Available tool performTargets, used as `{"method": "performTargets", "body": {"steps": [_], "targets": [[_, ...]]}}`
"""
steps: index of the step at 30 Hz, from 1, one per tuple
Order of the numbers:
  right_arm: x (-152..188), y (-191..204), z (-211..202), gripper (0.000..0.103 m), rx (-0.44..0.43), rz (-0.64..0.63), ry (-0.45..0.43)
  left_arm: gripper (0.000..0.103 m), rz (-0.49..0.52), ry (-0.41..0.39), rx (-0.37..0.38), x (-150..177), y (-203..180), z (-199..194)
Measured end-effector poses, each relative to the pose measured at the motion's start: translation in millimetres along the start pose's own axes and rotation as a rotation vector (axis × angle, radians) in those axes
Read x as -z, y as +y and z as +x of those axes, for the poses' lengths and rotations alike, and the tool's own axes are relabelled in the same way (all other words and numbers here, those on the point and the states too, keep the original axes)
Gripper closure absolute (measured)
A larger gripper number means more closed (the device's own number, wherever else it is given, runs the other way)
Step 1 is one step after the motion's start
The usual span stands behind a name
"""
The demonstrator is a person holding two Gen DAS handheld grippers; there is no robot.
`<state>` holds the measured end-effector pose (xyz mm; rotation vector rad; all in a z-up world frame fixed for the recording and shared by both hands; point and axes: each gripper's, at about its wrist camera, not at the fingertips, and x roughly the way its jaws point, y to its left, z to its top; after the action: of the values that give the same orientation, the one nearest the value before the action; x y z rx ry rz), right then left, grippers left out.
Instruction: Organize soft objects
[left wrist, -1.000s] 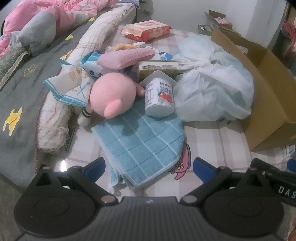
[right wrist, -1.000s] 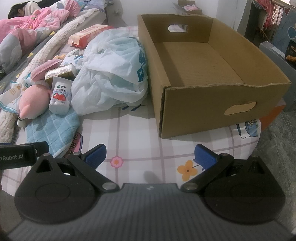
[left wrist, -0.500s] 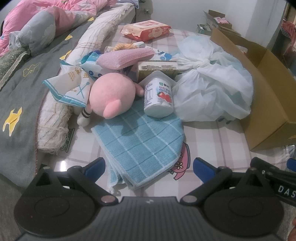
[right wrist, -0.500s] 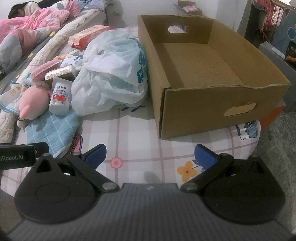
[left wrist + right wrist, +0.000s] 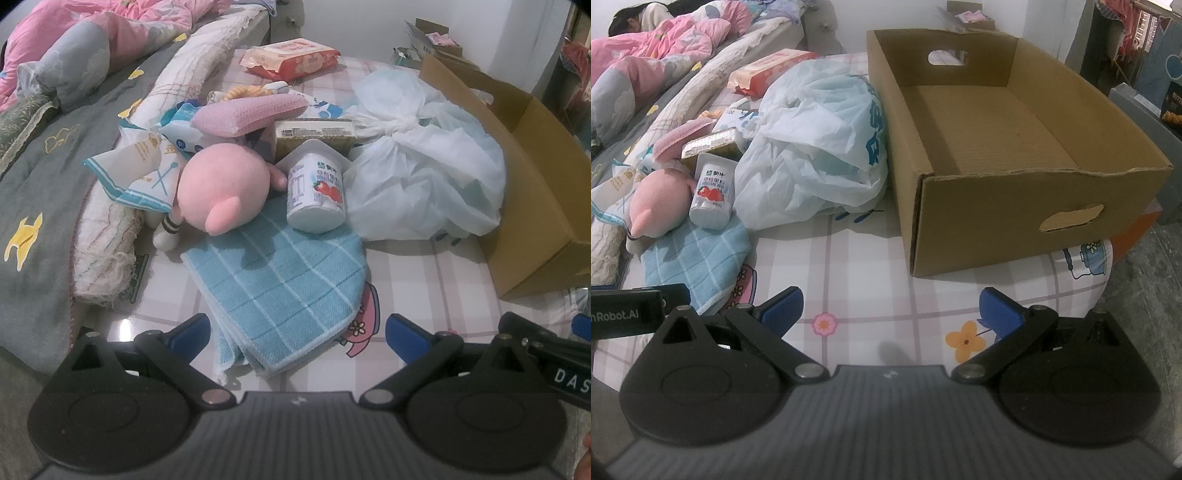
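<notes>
Left wrist view: little differs from a second ago; the pile sits slightly lower in frame. The left gripper point(image 5: 297, 334) hovers with its claw spread wide, holding nothing, just before the folded blue checked cloth point(image 5: 280, 273). A pink plush toy point(image 5: 221, 192) and a tipped yogurt bottle point(image 5: 317, 194) rest on the cloth's far edge, beside a knotted white plastic bag point(image 5: 424, 173); its contents are hidden.

Right wrist view: the scene is almost unchanged. The right gripper point(image 5: 890, 312), claw also spread and empty, hangs over the patterned tablecloth point(image 5: 849, 266). Ahead, the cardboard box point(image 5: 1027, 218) holds nothing, with the bag touching its left wall.
</notes>
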<state>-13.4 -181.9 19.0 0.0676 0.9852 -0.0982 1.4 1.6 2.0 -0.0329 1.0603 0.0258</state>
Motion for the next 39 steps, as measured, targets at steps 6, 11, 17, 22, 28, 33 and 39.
{"method": "performTargets", "body": {"steps": [6,11,17,22,28,33,39], "targets": [[0.6,0.9,0.5,0.001,-0.001,-0.001,-0.001,0.002,-0.002,0.002,-0.001,0.5,1.2,0.8],[0.8,1.2,0.8,0.001,0.000,0.000,-0.001,0.001,0.001,0.003,-0.001,0.6,1.4,0.9],[0.6,1.0,0.7,0.001,-0.001,0.001,0.000,0.002,0.002,0.003,0.002,1.0,1.8,1.2],[0.6,0.9,1.0,0.001,-0.001,0.001,0.000,0.002,0.001,0.004,0.001,1.3,1.7,1.3],[0.9,0.8,1.3,0.001,-0.001,0.001,0.002,0.002,0.002,0.005,0.001,1.6,1.9,1.4],[1.0,0.9,1.5,0.001,-0.001,0.002,0.002,0.002,0.002,0.006,0.001,2.5,2.0,1.7],[1.7,0.6,1.8,0.001,-0.001,0.003,0.002,0.001,0.001,0.007,0.001,3.5,2.6,2.4]]}}
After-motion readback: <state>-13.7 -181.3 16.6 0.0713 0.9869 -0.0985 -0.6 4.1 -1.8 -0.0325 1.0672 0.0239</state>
